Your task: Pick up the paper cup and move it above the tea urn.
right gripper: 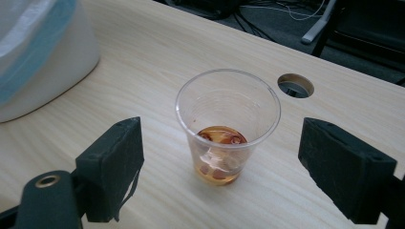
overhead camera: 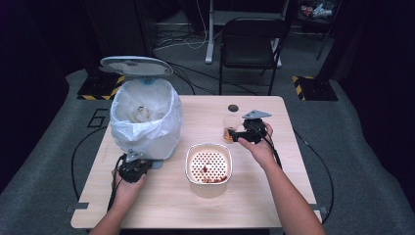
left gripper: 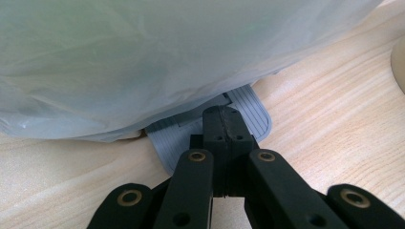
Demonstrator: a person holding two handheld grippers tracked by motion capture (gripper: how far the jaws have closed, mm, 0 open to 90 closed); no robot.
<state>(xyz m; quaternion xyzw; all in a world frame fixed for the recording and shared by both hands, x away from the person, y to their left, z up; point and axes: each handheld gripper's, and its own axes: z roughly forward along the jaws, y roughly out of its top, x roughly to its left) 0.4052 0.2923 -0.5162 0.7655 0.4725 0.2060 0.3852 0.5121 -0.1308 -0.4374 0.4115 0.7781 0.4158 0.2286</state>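
Note:
A clear plastic cup [right gripper: 227, 114] with a little amber liquid and bits at its bottom stands upright on the wooden table [overhead camera: 161, 205]. My right gripper [right gripper: 224, 164] is open, one pad on each side of the cup and neither touching it; in the high view it [overhead camera: 241, 134] sits just right of the cup [overhead camera: 230, 125]. My left gripper [left gripper: 222, 119] is shut with nothing between its jaws. Its tips rest on the grey ribbed pedal [left gripper: 250, 107] of a white bin [overhead camera: 146, 120], whose plastic liner [left gripper: 143, 57] bulges over it. The bin's lid [overhead camera: 135, 65] stands raised.
A white bowl with a perforated strainer insert [overhead camera: 209, 164] holding reddish bits sits at the table's middle front. A round cable hole [overhead camera: 233, 107] lies behind the cup. A black chair [overhead camera: 249, 44] stands beyond the far edge.

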